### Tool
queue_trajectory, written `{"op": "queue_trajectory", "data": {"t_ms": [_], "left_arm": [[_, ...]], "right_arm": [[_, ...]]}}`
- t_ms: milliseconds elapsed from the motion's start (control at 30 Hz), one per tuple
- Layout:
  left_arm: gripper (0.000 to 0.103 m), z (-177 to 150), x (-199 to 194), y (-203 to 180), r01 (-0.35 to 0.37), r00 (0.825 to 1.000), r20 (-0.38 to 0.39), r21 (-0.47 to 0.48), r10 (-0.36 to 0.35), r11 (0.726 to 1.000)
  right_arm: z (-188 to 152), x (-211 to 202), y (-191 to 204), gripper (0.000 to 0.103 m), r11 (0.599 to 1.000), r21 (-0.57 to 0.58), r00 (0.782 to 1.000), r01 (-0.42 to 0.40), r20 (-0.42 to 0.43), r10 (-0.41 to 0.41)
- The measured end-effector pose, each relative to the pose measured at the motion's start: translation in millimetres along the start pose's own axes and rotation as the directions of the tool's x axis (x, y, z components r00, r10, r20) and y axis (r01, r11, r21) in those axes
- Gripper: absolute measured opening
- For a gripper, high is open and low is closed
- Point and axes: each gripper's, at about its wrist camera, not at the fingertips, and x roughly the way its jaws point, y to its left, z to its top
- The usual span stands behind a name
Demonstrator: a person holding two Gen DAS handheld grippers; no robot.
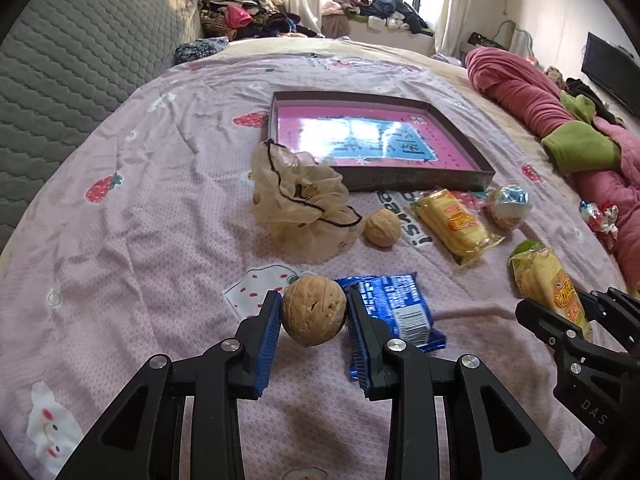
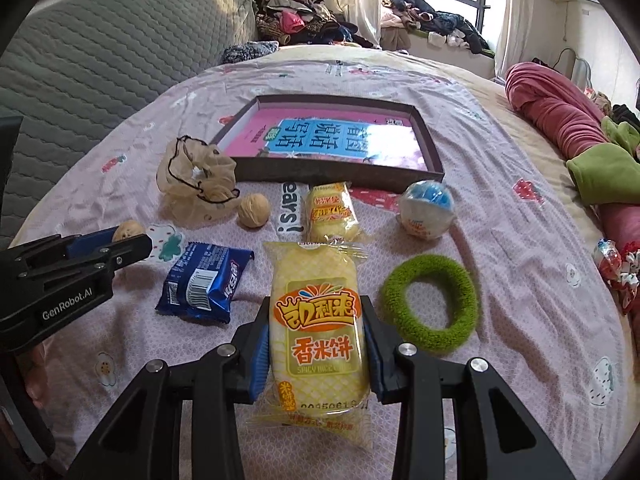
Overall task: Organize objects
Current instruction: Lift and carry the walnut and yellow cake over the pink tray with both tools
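Observation:
My left gripper [image 1: 313,312] is shut on a walnut [image 1: 314,309], held above the bedspread; in the right wrist view that walnut [image 2: 127,230] peeks out between the left gripper's fingers at the left edge. My right gripper [image 2: 318,340] is shut on a yellow rice cracker packet [image 2: 318,320], lifted off the bed, and the same packet [image 1: 548,286] shows at the right of the left wrist view. A shallow dark tray [image 1: 416,182] [image 2: 340,178] with a pink and blue bottom lies further back on the bed.
On the bedspread lie a second walnut [image 2: 253,209], a beige scrunchie [image 2: 196,178], a blue biscuit packet [image 2: 202,282], a smaller yellow packet [image 2: 330,212], a white and blue ball [image 2: 426,210] and a green fuzzy ring [image 2: 430,300]. A pink blanket [image 2: 560,112] lines the right side.

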Motion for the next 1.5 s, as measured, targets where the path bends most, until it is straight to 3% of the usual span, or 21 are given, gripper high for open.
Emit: {"op": "queue_trajectory", "data": {"t_ms": [667,1500], "left_arm": [[0.034,33,-30,-40,0.016,0.998,0.063,0.022,-0.017,1.0],[0.034,124,4,-54,-0.006,0.994,0.11,0.024,0.003,1.0]], "right_arm": [[26,-26,-19,0.039,1.0,0.002,0.997,-0.004,0.079,0.004],[115,-10,-43,0.039,1.0,-0.022,0.986,-0.001,0.169,0.005]]}}
